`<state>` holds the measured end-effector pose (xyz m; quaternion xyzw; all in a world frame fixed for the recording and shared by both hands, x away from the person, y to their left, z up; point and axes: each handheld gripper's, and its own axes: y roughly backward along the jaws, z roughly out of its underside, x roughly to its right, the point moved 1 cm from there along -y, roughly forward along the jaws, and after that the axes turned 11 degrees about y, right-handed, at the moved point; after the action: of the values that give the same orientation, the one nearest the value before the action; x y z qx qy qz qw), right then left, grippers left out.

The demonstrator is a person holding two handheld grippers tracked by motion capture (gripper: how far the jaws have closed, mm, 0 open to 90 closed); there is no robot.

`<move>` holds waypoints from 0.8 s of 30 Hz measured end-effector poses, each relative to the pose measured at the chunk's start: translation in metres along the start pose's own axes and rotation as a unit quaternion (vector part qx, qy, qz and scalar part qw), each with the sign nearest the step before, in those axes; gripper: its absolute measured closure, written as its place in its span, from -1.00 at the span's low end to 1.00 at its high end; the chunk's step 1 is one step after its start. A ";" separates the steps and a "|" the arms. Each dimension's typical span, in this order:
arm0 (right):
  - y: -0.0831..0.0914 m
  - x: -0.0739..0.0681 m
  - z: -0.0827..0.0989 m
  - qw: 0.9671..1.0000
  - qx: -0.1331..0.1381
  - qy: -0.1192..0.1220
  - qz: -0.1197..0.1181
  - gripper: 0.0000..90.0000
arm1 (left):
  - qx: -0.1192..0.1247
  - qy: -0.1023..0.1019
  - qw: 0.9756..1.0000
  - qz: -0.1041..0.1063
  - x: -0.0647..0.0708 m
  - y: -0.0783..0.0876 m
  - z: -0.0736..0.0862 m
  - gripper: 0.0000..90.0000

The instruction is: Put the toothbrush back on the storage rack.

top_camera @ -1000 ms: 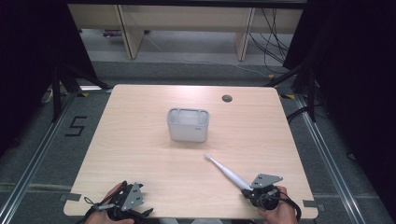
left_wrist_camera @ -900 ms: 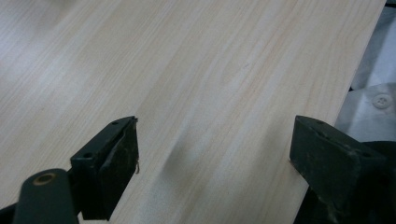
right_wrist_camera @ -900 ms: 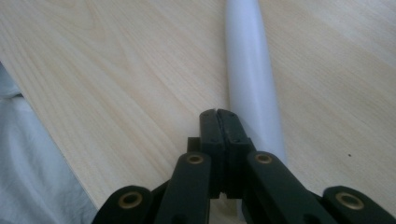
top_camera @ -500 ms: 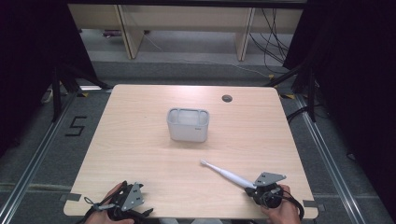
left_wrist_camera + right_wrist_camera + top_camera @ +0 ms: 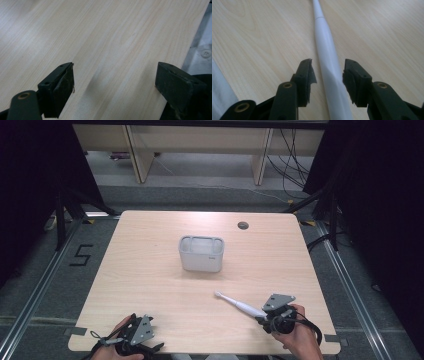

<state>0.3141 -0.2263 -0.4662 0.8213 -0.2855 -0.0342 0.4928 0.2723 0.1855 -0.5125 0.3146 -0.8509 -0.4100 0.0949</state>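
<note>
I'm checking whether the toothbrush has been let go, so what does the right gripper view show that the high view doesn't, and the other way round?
Right gripper view alone: the right gripper's jaws, which have just been opening, stand apart, with gaps on both sides of the toothbrush handle between them.

High view alone: the grey holder mid-table, the left gripper near the front edge, and the brush head pointing toward the holder.

Both: the white toothbrush lying on the wooden table at the right gripper.

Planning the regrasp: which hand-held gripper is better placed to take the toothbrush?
Right. The right hand-held gripper has just opened, straddling the toothbrush handle; the left hand-held gripper sits open over bare table.
</note>
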 end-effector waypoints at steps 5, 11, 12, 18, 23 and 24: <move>-0.007 0.005 -0.008 0.999 -0.029 0.019 -0.008 0.25 | 0.001 0.005 1.000 0.002 0.001 0.000 0.000 -0.66; -0.019 0.012 -0.017 0.997 -0.069 0.027 -0.021 0.22 | -0.001 0.000 1.000 0.001 0.000 0.000 0.000 -0.66; -0.021 0.013 -0.019 0.997 -0.072 0.030 -0.026 0.22 | -0.001 0.001 1.000 0.000 0.000 0.000 0.000 -0.66; -0.032 0.016 -0.030 0.994 -0.096 0.034 -0.036 0.19 | -0.001 0.000 1.000 0.000 0.000 0.000 0.000 -0.66; -0.041 0.019 -0.037 0.990 -0.118 0.050 -0.051 0.21 | 0.002 0.001 1.000 0.000 0.001 0.000 0.000 -0.66; -0.043 0.019 -0.038 0.990 -0.124 0.047 -0.051 0.22 | 0.001 0.000 1.000 0.000 0.000 0.000 0.000 -0.66</move>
<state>0.3614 -0.1910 -0.4777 0.7681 -0.2134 -0.0554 0.6012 0.2720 0.1852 -0.5123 0.3143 -0.8513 -0.4092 0.0948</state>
